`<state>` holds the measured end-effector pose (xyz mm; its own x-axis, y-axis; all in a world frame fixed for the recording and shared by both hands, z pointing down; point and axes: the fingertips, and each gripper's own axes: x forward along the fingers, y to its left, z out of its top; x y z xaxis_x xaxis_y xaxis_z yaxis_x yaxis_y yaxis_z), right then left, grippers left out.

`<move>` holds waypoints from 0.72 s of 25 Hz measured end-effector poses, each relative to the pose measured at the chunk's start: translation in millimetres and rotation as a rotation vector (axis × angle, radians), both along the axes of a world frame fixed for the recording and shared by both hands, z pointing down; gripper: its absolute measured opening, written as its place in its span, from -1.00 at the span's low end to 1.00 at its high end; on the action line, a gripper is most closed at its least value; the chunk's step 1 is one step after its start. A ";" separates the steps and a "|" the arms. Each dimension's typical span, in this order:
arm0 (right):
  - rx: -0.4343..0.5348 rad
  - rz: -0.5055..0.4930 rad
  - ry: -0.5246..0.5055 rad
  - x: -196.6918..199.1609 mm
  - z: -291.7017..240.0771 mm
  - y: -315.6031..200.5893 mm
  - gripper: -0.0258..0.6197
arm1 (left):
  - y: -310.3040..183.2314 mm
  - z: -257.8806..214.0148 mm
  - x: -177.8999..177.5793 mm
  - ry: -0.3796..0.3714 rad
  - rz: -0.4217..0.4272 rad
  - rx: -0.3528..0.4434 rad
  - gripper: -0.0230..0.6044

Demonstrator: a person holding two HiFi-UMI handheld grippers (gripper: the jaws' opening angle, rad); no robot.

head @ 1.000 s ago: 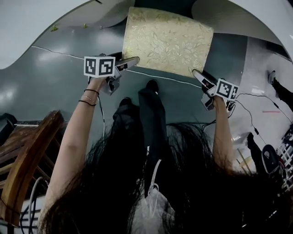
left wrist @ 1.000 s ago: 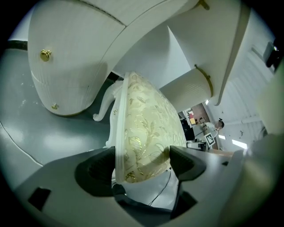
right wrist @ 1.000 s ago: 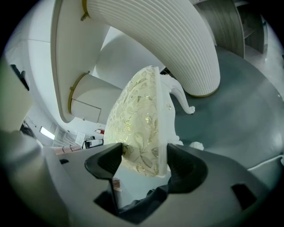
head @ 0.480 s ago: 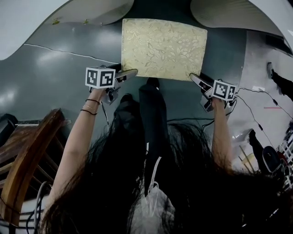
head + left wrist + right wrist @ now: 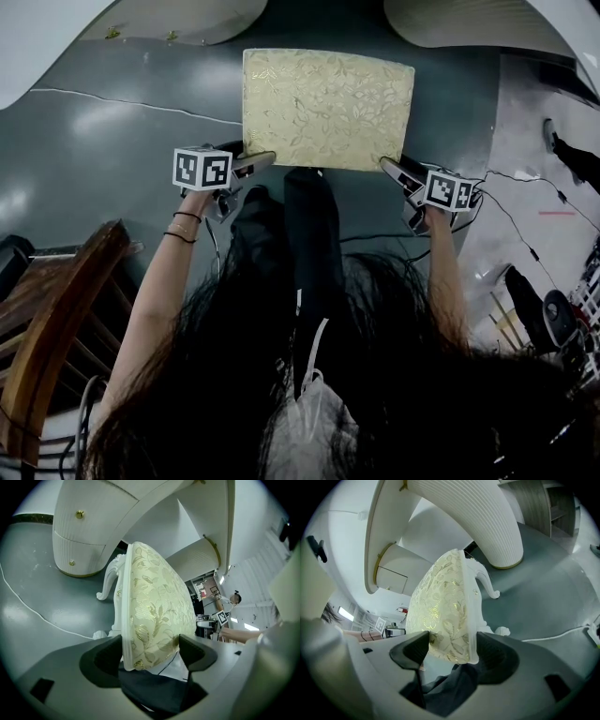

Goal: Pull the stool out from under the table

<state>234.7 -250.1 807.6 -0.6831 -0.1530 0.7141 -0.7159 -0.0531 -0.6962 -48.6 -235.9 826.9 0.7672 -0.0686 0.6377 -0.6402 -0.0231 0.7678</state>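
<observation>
On grey floor (image 5: 103,159), between the white table (image 5: 37,42) pedestals: stool (image 5: 326,108), gold-patterned cushion, whole seat visible from the head view. Looks nearly clear of the table top. Judged mostly done; perhaps a short pull left, then release. Left gripper (image 5: 262,159) pinches the cushion's near left corner, right gripper (image 5: 389,167) the near right corner, jaws pressed on the seat edge. Both forearms reach forward and down, roughly parallel.
</observation>
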 end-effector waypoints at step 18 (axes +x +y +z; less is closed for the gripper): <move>0.009 0.054 0.068 2.3 4.6 8.2 0.11 | -5.4 3.8 -2.0 -0.053 0.008 0.037 0.33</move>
